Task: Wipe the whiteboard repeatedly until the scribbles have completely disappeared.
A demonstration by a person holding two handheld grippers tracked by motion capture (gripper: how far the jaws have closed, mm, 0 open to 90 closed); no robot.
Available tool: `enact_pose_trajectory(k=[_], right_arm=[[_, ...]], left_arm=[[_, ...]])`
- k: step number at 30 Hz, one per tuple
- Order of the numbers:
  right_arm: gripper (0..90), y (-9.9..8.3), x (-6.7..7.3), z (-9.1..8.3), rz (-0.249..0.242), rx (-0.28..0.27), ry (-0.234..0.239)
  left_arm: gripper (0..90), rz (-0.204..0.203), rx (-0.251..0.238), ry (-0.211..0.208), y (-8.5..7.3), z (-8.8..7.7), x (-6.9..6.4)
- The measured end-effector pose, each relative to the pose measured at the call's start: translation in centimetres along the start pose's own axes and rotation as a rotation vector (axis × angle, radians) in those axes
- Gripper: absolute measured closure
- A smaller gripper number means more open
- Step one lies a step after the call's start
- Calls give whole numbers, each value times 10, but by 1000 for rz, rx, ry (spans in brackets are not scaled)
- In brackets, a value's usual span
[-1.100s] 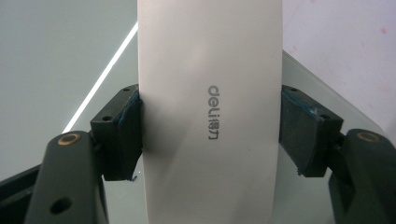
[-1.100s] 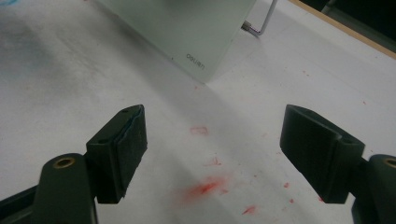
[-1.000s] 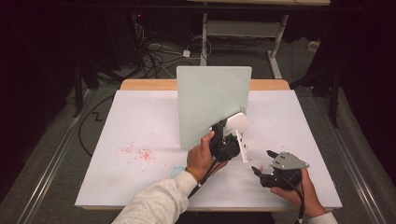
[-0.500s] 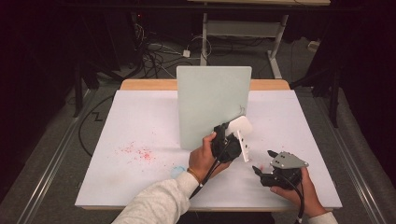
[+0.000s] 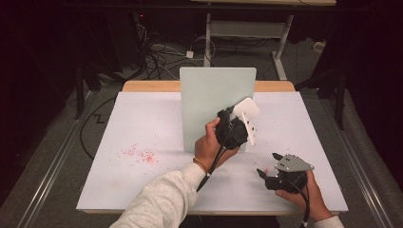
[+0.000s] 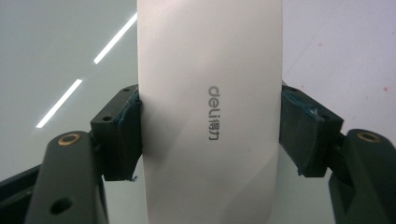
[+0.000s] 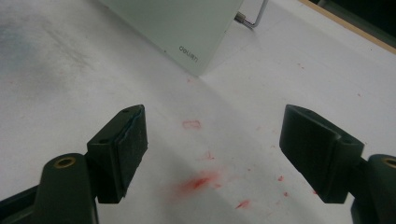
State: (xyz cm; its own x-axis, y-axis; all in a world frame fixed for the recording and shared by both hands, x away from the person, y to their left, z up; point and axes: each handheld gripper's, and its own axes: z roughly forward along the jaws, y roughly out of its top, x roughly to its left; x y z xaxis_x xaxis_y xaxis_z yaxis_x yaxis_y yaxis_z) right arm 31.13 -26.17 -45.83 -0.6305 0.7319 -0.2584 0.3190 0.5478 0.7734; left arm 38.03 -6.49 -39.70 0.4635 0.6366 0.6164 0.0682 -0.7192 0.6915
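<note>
Over the last second the left gripper (image 5: 243, 116) has lifted the white eraser (image 5: 248, 108) a little higher against the pale green board (image 5: 209, 95), while the right gripper (image 5: 268, 176) has stayed low near the front right of the table (image 5: 142, 118). In the left gripper view the jaws are clamped on the two long sides of the eraser (image 6: 210, 107), which stands lengthwise between them with its grey "deli" logo facing the camera; the board's glossy face lies just behind it, streaked with two bright reflections. In the high view the eraser sits in front of the board's right part, roughly at mid height, though whether it touches the surface cannot be told. The board stands upright near the middle of the white table, and in the right gripper view its lower corner (image 7: 187, 28) carries a small printed logo, with a thin metal support leg (image 7: 254, 16) showing behind it. The right gripper (image 7: 212, 154) has its jaws spread wide with nothing between them, hovering over red marker smears (image 7: 198, 182) on the tabletop. More red specks (image 5: 138, 154) lie on the table's left part, well apart from both grippers.
</note>
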Motion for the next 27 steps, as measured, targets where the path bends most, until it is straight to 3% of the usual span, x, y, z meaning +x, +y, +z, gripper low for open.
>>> enact_pose_trajectory(k=[7, 10, 12, 15, 22, 27], right_arm=[[241, 0, 1, 1, -7, -1, 6], [243, 0, 0, 0, 1, 0, -1], [243, -1, -1, 1, 3, 1, -4], [243, -1, -1, 1, 1, 2, -3], [243, 0, 2, 3, -15, 8, -1], [243, -1, 0, 3, -6, 8, -4]], left_arm=[[292, 78, 28, -29, -21, 3, -29], [292, 77, 33, -48, -30, 2, -33], [292, 55, 47, -69, -38, 0, -34], [292, 85, 65, -64, -47, 0, -39], [292, 47, 51, -87, -29, 1, -28], [292, 31, 34, -71, -8, 2, -15]])
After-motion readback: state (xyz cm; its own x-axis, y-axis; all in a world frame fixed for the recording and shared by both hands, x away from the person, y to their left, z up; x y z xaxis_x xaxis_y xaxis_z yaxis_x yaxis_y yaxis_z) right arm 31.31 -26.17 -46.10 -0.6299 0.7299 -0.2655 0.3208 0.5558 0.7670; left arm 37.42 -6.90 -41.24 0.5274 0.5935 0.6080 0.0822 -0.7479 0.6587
